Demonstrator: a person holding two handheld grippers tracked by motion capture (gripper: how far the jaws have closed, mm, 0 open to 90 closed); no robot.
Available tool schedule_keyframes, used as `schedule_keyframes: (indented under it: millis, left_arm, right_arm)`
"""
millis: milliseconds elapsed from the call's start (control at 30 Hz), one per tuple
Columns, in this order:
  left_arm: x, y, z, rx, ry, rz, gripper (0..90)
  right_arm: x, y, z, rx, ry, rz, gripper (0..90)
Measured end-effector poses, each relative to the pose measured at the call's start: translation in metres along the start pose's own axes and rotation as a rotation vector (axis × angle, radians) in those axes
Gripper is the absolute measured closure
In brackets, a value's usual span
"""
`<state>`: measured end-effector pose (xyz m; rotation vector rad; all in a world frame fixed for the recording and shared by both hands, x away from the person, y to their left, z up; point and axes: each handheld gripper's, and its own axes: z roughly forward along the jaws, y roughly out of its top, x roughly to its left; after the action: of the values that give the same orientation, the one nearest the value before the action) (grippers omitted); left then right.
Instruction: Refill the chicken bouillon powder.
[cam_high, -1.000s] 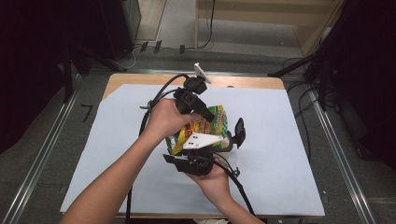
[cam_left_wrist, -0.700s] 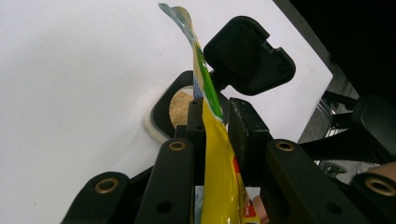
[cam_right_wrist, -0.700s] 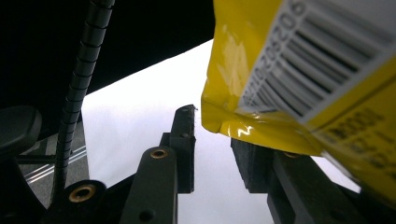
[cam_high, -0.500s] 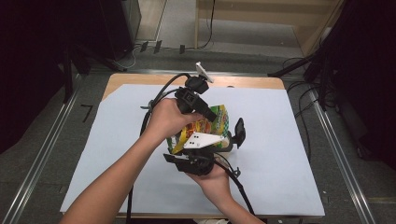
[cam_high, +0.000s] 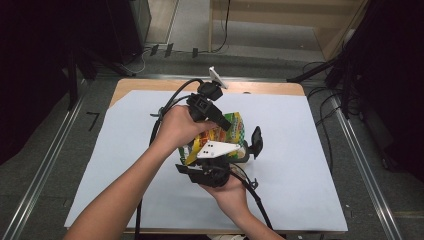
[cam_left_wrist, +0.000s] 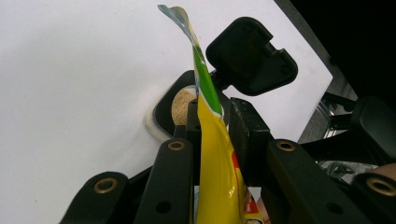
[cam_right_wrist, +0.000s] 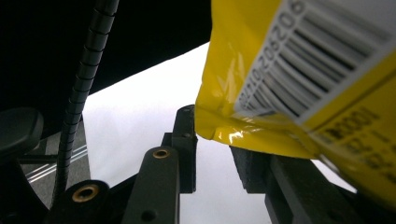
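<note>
A yellow and green snack bag (cam_high: 232, 125) hangs between my two grippers over the middle of the table. My left gripper (cam_left_wrist: 212, 126) comes down from above and is shut on the bag's (cam_left_wrist: 215, 154) thin upper edge. From the near side my right gripper (cam_right_wrist: 217, 140) rises to the bag (cam_right_wrist: 243, 70), shut on its lower corner by the barcode. Below the bag sits a small black container (cam_left_wrist: 180, 105) with pale brown crumbs in it. Its hinged lid (cam_left_wrist: 252, 56) stands open. In the high view the lid (cam_high: 256, 140) shows just right of the bag.
A white sheet (cam_high: 310, 150) covers the wooden table (cam_high: 260, 87), with bare room left and right of the hands. Metal rails (cam_high: 360, 160) run along both sides. A black ribbed cable (cam_right_wrist: 84, 70) trails from the left gripper. Dark equipment stands beyond the table.
</note>
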<state>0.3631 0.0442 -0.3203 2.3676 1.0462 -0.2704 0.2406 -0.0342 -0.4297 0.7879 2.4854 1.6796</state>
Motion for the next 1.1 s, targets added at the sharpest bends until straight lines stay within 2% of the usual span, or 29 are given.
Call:
schedule_keyframes:
  millis: [633,1100]
  left_arm:
    - [0.001,-0.003,0.003,-0.005,-0.011,0.000,78.4]
    - [0.002,-0.013,0.002,-0.015,-0.025,0.020,78.7]
  right_arm:
    - [-0.001,-0.003,0.002,0.012,-0.012,-0.011,72.9]
    - [0.002,-0.012,0.007,-0.003,0.009,-0.039,66.1]
